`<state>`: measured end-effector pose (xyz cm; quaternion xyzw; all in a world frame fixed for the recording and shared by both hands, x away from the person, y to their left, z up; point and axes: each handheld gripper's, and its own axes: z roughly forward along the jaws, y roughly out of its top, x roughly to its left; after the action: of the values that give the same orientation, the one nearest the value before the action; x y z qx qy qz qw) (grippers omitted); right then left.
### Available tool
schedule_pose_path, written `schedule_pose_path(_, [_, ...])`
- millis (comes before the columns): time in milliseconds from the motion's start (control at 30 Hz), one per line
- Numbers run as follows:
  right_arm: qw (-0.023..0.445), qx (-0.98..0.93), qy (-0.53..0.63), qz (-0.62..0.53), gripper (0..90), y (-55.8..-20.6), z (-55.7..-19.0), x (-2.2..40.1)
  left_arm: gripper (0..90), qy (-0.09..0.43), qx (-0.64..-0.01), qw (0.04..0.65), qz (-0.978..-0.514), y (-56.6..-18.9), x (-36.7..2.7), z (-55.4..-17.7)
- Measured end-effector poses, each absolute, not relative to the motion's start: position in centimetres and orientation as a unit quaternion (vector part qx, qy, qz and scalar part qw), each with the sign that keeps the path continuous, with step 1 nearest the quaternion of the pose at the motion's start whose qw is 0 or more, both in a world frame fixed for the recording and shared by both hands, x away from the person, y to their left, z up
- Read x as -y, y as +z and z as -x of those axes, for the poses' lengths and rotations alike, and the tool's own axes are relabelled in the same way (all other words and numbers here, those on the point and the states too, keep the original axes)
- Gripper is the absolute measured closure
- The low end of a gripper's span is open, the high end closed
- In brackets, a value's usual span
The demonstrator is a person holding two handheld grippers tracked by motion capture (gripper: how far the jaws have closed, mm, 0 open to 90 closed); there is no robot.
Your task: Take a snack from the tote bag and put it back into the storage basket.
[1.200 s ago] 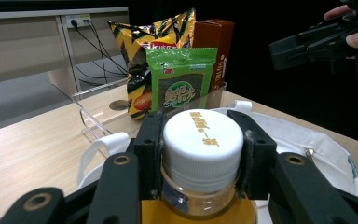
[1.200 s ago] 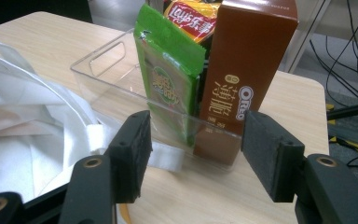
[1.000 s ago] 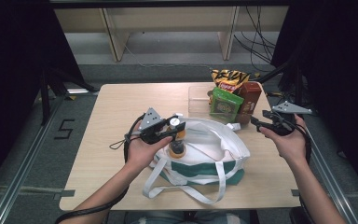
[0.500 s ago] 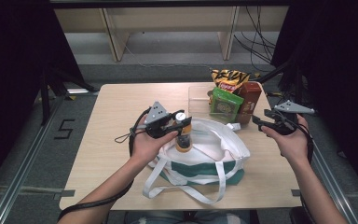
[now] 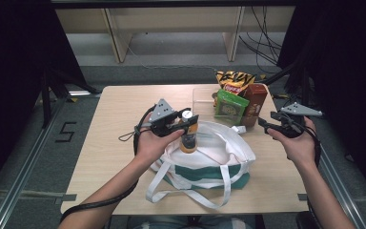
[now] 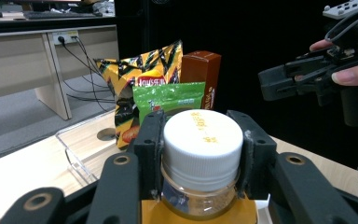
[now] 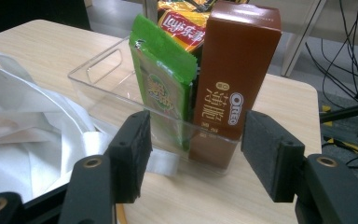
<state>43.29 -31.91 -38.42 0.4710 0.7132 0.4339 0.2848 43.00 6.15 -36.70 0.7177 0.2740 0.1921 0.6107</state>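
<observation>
Left gripper (image 6: 200,163), jaws clamping the white-capped amber glass bottle (image 5: 188,136) at its smooth cap, is risking slippage over the white-and-green tote bag (image 5: 205,160); right gripper (image 7: 193,154) jaws are standing apart, empty.

High view overlooks table (image 5: 119,119); claw cameras close.

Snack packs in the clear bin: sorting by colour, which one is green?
The flat green pouch at the front, beside the brown Oreo box; the chip bag behind is yellow.
</observation>
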Motion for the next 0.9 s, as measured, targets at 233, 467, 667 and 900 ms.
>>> schedule_pose_path(233, [0.279, -0.718, 0.432, -0.469, 43.4, -38.4, -43.3, 32.1, 58.6, 0.186, -0.273, 0.616, -0.715, -36.2, -5.5, -43.4])
schedule_pose_path(467, [0.281, -0.719, 0.433, -0.466, 43.4, -38.4, -43.4, 32.1, 58.5, 0.186, -0.268, 0.620, -0.714, -35.7, -5.1, -43.6])
schedule_pose_path(667, [0.282, -0.719, 0.431, -0.467, 43.4, -38.4, -43.3, 32.1, 58.6, 0.180, -0.264, 0.624, -0.713, -35.3, -4.6, -43.9])
schedule_pose_path(900, [0.285, -0.714, 0.435, -0.468, 43.4, -38.5, -43.4, 32.0, 58.6, 0.176, -0.265, 0.626, -0.712, -34.9, -4.3, -44.4])
